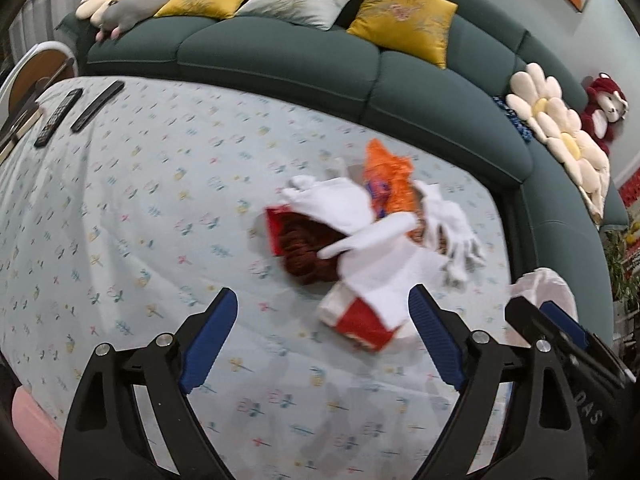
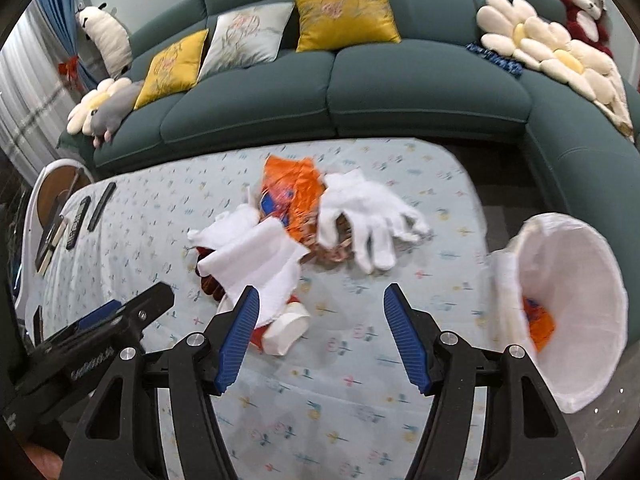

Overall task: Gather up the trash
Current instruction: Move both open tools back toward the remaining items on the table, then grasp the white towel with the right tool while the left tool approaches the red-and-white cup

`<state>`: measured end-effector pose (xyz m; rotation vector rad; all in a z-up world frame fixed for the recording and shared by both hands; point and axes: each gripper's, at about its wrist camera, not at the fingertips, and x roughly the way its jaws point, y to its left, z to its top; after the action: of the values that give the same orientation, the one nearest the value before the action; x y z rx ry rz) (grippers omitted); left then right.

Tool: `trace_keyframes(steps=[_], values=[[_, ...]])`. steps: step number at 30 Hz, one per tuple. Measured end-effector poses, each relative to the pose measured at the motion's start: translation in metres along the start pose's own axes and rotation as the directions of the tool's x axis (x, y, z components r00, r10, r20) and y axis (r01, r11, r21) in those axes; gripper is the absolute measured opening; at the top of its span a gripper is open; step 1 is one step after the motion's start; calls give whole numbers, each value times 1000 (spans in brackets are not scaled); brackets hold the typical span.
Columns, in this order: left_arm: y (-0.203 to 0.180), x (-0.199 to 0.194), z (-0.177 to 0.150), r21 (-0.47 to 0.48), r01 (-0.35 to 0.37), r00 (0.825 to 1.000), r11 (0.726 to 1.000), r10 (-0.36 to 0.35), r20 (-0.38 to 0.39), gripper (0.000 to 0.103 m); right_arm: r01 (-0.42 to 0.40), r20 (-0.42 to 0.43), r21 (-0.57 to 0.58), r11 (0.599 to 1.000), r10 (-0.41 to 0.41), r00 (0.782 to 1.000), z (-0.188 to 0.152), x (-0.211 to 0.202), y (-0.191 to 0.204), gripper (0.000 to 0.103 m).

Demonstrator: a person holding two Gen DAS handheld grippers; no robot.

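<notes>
A heap of trash lies on the patterned tablecloth [image 1: 140, 208] [image 2: 360, 380]: an orange wrapper [image 1: 386, 178] [image 2: 294, 188], white gloves [image 2: 368, 216] [image 1: 452, 228], a white cloth [image 1: 384, 276] [image 2: 256, 260], a red packet with brown contents [image 1: 296, 248] and a red-and-white cup [image 1: 360, 324] [image 2: 286, 330] on its side. My left gripper [image 1: 324, 324] hovers open just short of the heap, nothing between its fingers. My right gripper [image 2: 318, 324] is open too, above the cloth beside the cup. A white-lined bin [image 2: 572, 312] [image 1: 548, 288] stands off the table's right end with an orange wrapper [image 2: 540, 322] inside.
Two remote controls [image 1: 76, 114] [image 2: 86, 212] lie at the table's far left. A dark green corner sofa [image 1: 280, 60] [image 2: 400, 92] with cushions and plush toys wraps around the far side and right. A round side table [image 2: 56, 192] stands left.
</notes>
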<state>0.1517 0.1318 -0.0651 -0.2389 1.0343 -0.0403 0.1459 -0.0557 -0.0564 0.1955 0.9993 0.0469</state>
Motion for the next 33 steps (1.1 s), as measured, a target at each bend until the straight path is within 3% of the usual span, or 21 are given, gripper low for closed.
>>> trace_keyframes(steps=[8, 14, 17, 19, 20, 27, 33], values=[[30, 23, 2, -42, -32, 999, 999, 30, -33, 88, -18, -67, -9, 1000, 17, 998, 9, 48, 22, 60], [43, 36, 3, -66, -28, 998, 997, 25, -55, 88, -21, -116, -1, 1000, 21, 993, 12, 80, 27, 51], [44, 41, 1, -60, -24, 998, 998, 21, -64, 88, -25, -144, 13, 1000, 26, 989, 9, 94, 24, 35], [44, 43, -1, -57, -19, 997, 998, 15, -70, 88, -34, -163, 22, 999, 38, 986, 7, 100, 22, 12], [43, 44, -2, -54, -17, 997, 998, 13, -73, 88, -38, -168, 23, 999, 42, 985, 6, 101, 21, 5], [14, 47, -7, -11, 54, 996, 998, -55, -74, 92, -78, -71, 76, 994, 83, 994, 14, 64, -3, 2], [-35, 58, -18, 131, 146, 985, 981, -132, -110, 93, -59, 16, 110, 992, 58, 998, 31, 22, -31, 2]])
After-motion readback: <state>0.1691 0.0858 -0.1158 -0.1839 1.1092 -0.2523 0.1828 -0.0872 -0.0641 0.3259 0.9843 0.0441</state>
